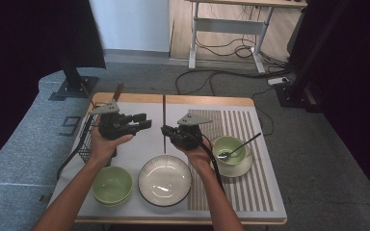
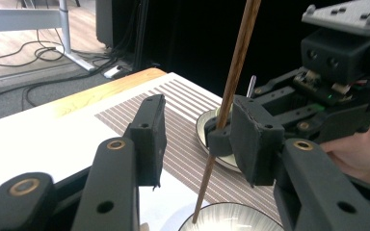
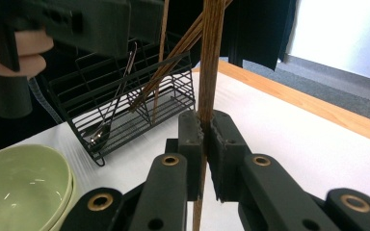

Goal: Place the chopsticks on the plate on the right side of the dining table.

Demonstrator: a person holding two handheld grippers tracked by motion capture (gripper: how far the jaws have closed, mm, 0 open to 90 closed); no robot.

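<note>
Right gripper (image 1: 166, 131) has its fingers (image 3: 191, 139) clamped tight on the wooden chopstick (image 3: 209, 72), holding it above the bench (image 1: 139, 139), just beyond the white plate (image 1: 164, 180). Left gripper (image 1: 144, 120) sits just left of that stick, fingers (image 2: 149, 130) apart, nothing pinched between them. Behind the plate to the left, the black wire rack (image 3: 125, 110) holds more chopsticks, perhaps a metal utensil too; it's hard to make out. Green bowls (image 1: 112, 185) left of the plate.
</note>
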